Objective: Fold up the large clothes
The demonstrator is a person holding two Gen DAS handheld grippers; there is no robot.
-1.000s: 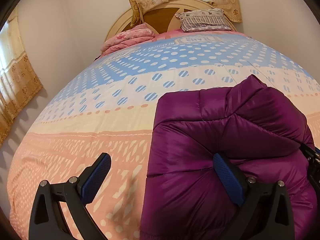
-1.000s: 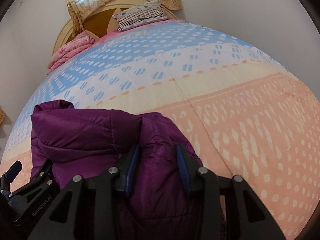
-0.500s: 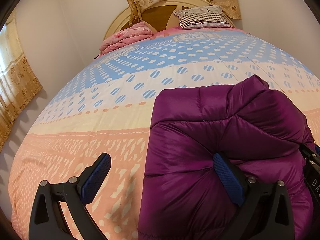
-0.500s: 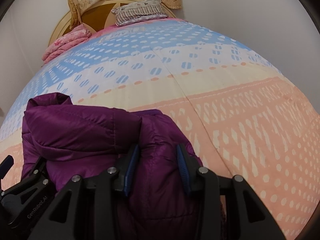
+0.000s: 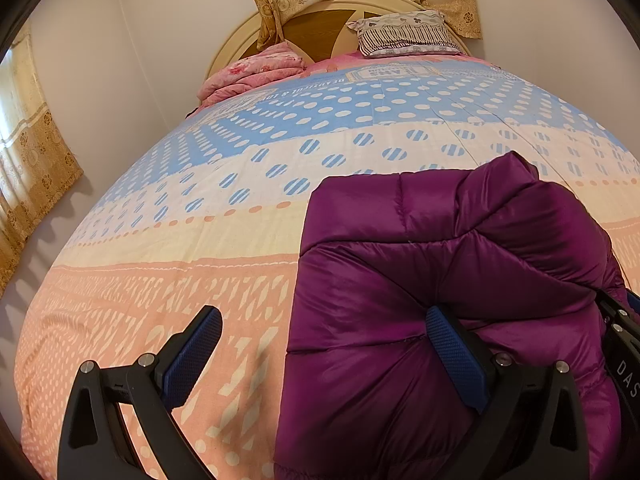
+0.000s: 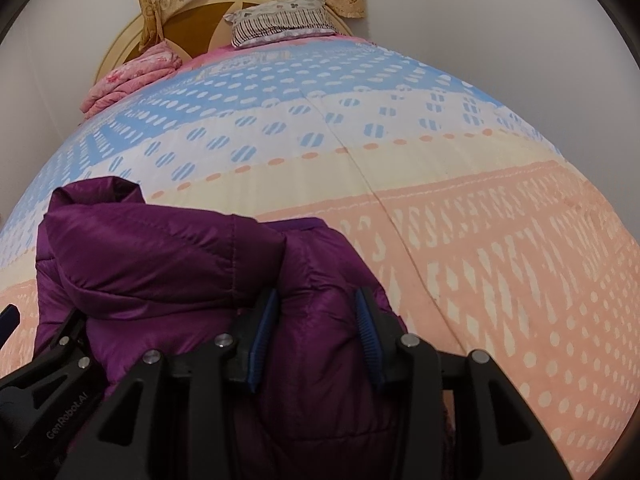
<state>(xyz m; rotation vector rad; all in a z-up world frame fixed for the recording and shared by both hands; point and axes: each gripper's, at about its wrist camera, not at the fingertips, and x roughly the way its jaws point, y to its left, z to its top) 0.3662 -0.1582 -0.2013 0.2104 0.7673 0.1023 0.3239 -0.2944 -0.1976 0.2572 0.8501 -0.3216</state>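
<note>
We see the purple jacket (image 5: 460, 280) bunched on the bed (image 5: 180, 240), filling the lower right of the left view and the lower left of the right view. Our left claw (image 5: 324, 344) is spread wide: one finger pad (image 5: 456, 356) presses into the jacket's folds, the other hangs over the bedspread, clear of the cloth. Our right claw (image 6: 316, 328) is clenched on a fold of the jacket. At the top of both views, a striped pillow (image 6: 280, 20) and a pink quilt (image 5: 256, 74) lie by the headboard (image 5: 240, 40).
</note>
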